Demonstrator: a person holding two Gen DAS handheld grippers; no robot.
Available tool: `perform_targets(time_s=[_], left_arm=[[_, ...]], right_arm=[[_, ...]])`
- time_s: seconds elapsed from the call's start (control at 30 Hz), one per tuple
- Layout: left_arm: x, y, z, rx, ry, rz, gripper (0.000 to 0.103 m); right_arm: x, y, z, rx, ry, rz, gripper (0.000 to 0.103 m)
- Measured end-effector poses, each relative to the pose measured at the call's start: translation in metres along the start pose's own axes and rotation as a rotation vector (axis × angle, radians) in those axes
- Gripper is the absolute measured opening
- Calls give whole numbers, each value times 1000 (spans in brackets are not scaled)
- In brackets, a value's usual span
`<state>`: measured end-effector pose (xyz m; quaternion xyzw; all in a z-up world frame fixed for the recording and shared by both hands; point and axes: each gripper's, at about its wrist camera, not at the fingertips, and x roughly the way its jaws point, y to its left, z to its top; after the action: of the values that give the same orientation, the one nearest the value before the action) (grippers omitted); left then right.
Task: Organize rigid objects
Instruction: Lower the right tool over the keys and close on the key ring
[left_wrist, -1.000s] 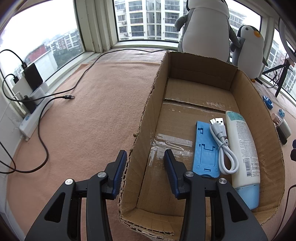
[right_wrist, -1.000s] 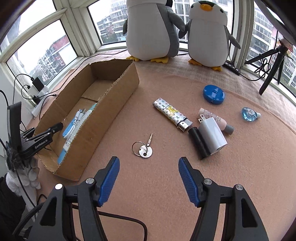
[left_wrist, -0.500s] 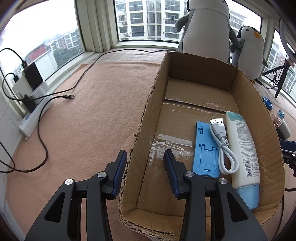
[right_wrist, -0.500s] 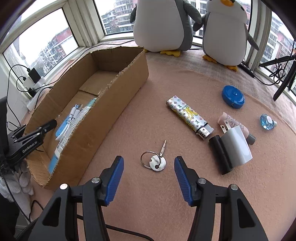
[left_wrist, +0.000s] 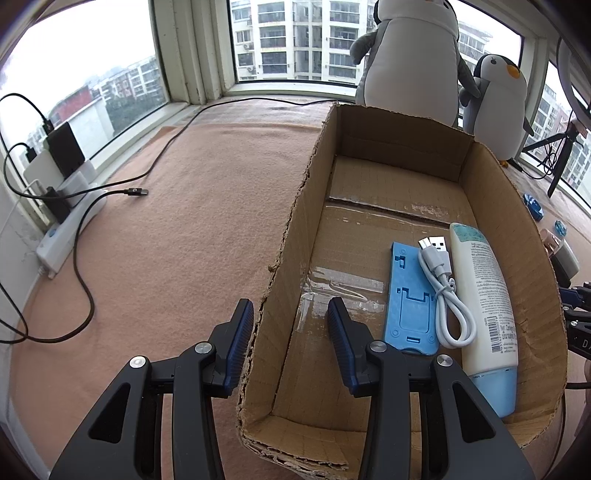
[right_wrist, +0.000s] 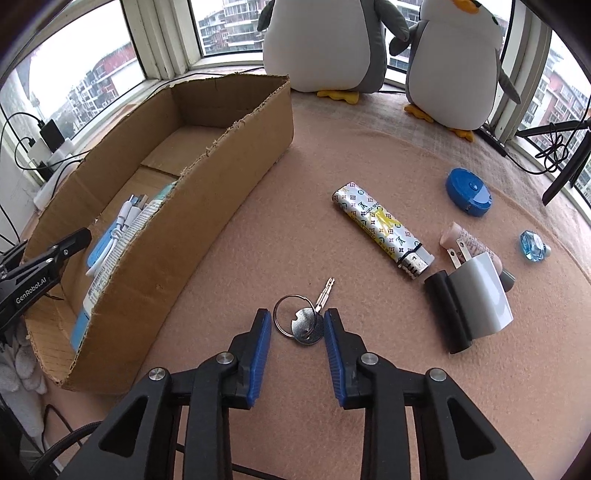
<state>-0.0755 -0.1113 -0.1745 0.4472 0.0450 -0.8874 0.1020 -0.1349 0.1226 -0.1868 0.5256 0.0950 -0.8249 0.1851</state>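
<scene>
Left wrist view: the left gripper (left_wrist: 290, 314) straddles the near left wall of the cardboard box (left_wrist: 291, 236), one blue pad outside and one inside, jaws apart and not pressing the wall. Inside the box, on the right part of the floor, lie a blue plastic phone stand (left_wrist: 408, 295), a coiled white USB cable (left_wrist: 445, 291) just to its right, and a white lotion tube (left_wrist: 484, 306) with a light blue cap along the right wall. The box stands on a pinkish felt mat (left_wrist: 177, 236). On the left a black cable (left_wrist: 110, 192) runs to a white power strip (left_wrist: 66, 229). Two plush penguins (left_wrist: 413, 62) stand beyond the box's far end.

Right wrist view: the right gripper (right_wrist: 297, 325) is low over the mat, jaws apart, with the key ring (right_wrist: 301, 319) and its round silver tag between the fingertips; the small key points away to the far right. The right pad is just beside the tag; I cannot tell whether it touches. Further right lie a patterned lighter (right_wrist: 382, 227), a black and white charger plug (right_wrist: 469, 299), a pink tube (right_wrist: 469, 240) partly under it, a blue round tape measure (right_wrist: 468, 192) and a small blue glass bottle (right_wrist: 532, 245). The box lies to the left.
</scene>
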Motion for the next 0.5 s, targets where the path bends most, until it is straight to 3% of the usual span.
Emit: perform_targets(time_s=[0.27, 0.33, 0.5], left_arm=[[0, 0, 0, 0, 0, 0, 40], [0, 0, 0, -1, 0, 0, 40], [0, 0, 0, -1, 0, 0, 40]], right_arm=[[1, -2, -2, -9, 0, 6, 19], [1, -1, -2, -12, -6, 3, 12], [-2, -2, -1, -13, -21, 8, 7]])
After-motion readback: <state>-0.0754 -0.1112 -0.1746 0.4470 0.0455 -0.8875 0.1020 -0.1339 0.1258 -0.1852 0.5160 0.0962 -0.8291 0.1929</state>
